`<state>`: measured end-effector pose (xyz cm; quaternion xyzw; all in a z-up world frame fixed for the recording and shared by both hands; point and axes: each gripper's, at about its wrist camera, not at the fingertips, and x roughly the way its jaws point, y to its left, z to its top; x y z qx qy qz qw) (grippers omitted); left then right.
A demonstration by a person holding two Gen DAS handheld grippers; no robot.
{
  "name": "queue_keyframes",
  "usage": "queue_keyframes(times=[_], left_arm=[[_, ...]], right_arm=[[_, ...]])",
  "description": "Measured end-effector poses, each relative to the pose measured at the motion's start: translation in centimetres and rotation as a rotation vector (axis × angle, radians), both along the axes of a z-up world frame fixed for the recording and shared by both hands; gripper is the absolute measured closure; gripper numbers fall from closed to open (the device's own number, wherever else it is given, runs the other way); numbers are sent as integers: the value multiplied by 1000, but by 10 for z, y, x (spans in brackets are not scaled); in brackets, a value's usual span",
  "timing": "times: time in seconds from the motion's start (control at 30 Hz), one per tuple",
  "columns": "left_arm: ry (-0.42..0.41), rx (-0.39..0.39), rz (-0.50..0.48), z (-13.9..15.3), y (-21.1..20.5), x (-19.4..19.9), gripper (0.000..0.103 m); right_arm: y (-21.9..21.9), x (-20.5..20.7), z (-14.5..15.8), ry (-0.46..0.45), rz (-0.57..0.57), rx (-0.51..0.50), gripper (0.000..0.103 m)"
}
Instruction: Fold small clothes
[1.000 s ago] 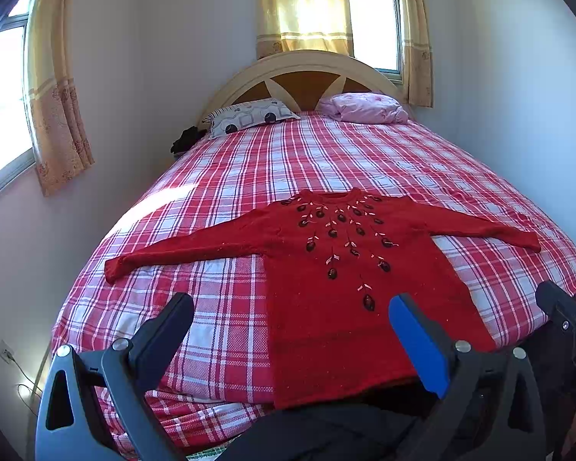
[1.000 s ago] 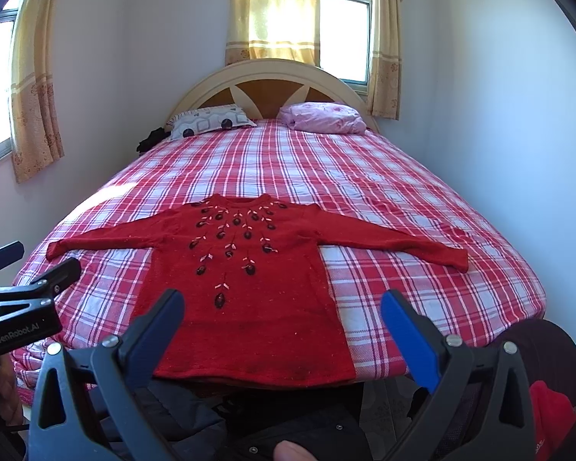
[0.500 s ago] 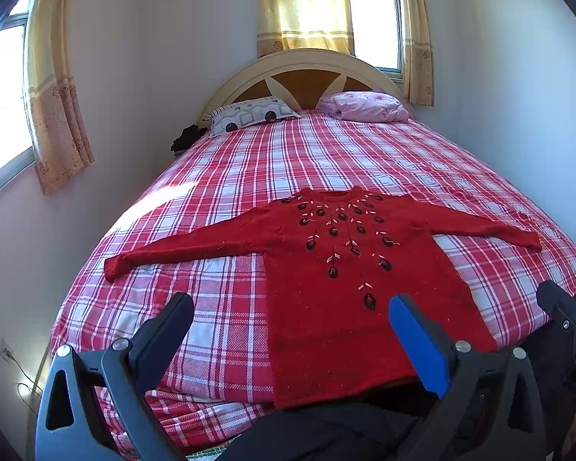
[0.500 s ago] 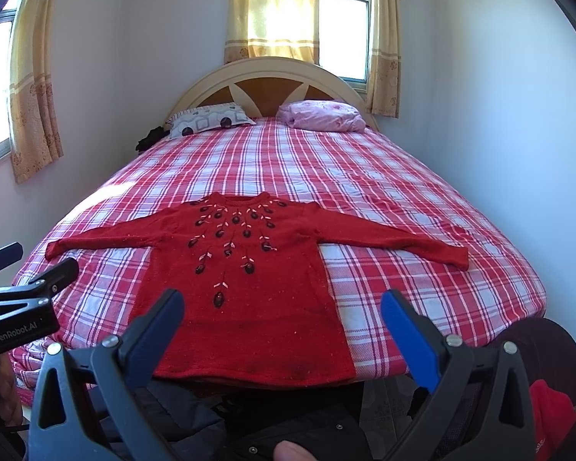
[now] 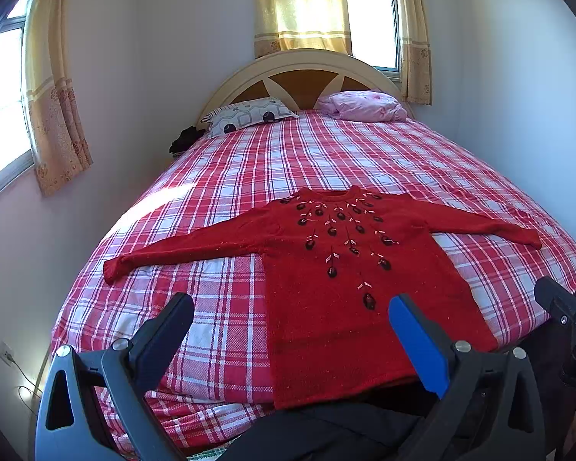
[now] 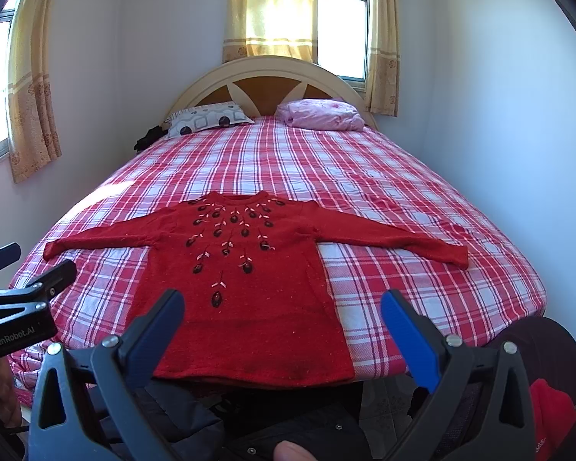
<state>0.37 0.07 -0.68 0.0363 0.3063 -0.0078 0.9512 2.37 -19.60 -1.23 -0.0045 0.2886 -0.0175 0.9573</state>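
**Sweater laid flat, both tongs wide and waiting at the foot of the bed**

Here we are at the foot of the bed [image 5: 219, 199], and the red sweater [image 5: 349, 288] lies spread face up on the plaid cover, beaded front showing. Its body runs from hem at 6 o'clock, right at the near edge of the mattress, up to the neckline at 12 o'clock, pointing toward the headboard [image 5: 299, 73]. The sleeves stretch straight out, one cuff toward 9 o'clock, the other toward 3 o'clock, so the widest line of the garment runs crosswise to both cameras.

The left tongs [image 5: 292, 330] hang spread wide, nothing between the jaws, not touching the cloth. From them the sweater sits ahead and slightly toward 1 o'clock; the left sleeve [image 5: 180, 249] reaches out toward 10 o'clock, well apart from the fingers.

The right tongs [image 6: 284, 322] are likewise gaping and empty. From this side the body of the sweater lies dead ahead at 12 o'clock, the hem just beyond the fingertips, and the right sleeve [image 6: 395, 238] trails off toward 2 o'clock. The left tool shows at the 9 o'clock edge of this view.

My read: no fold has begun. Each hand is the nearer one to its own sleeve, so a sleeve fold inward looks the likely opener, and either cuff calls for a reach forward and outward.
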Motion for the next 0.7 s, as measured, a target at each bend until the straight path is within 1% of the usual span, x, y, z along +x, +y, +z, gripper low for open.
queue_keyframes(times=[0.7], left_arm=[[0, 4, 0, -1, 0, 1, 1]], right_arm=[[-3, 5, -3, 13, -3, -1, 0]])
